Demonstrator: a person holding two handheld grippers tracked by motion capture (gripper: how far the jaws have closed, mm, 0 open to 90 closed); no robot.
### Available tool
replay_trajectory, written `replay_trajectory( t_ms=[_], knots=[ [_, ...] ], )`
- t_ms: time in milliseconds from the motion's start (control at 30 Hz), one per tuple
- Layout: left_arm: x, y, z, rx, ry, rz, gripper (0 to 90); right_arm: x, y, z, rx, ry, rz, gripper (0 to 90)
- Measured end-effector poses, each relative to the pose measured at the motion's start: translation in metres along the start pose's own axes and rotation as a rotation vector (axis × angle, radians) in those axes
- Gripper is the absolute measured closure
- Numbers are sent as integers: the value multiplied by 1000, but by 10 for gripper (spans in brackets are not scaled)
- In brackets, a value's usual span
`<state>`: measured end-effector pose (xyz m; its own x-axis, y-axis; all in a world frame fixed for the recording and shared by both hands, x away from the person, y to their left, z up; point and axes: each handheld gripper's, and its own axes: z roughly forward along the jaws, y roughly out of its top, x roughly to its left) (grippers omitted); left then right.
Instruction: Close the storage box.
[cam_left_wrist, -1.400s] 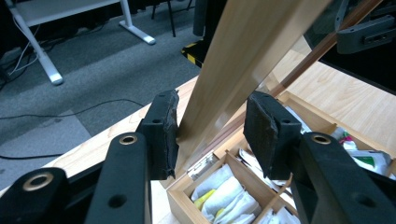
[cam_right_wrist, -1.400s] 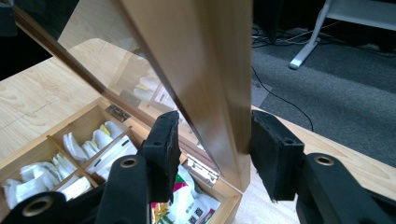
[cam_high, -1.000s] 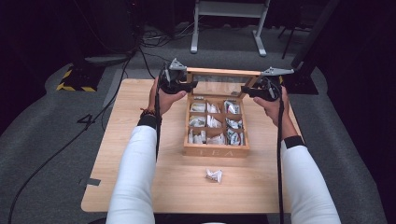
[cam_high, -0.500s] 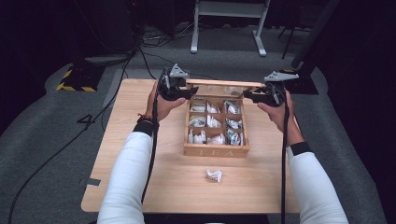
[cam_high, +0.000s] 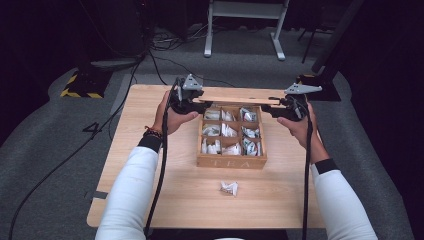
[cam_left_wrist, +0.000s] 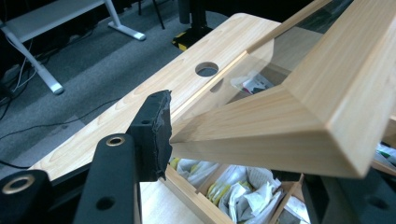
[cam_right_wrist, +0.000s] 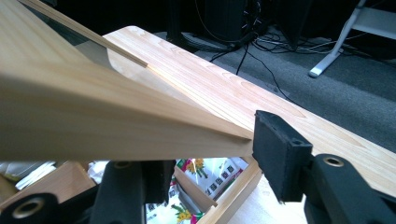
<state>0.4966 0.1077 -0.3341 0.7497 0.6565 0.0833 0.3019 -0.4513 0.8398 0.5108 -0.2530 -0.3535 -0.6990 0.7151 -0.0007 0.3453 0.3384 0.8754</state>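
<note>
**A dark room around a pale wooden desk**

The desk (cam_high: 150, 200) was of light wood and had a round hole (cam_left_wrist: 207, 69) near one far corner. It stood on a grey carpet floor (cam_high: 45, 150). Behind it the room was almost black. A white metal frame (cam_high: 245, 10) with two feet stood at the back. Black cables (cam_high: 165, 45) lay across the floor, and a yellow-black striped plate (cam_high: 80, 85) lay at the left.
</note>
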Motion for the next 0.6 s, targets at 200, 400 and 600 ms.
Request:
replay_trajectory(
  t_ms=[200,400,600],
  knots=[
    [-4,-2,-3,13,13,14,442,3,-3,-3,2,9,-5,465],
    [-10,-4,-7,16,20,34,412,7,-5,-6,-3,12,-16,455],
    [-15,-9,-9,24,15,43,402,10,-9,-8,3,21,-22,450]
  ],
)
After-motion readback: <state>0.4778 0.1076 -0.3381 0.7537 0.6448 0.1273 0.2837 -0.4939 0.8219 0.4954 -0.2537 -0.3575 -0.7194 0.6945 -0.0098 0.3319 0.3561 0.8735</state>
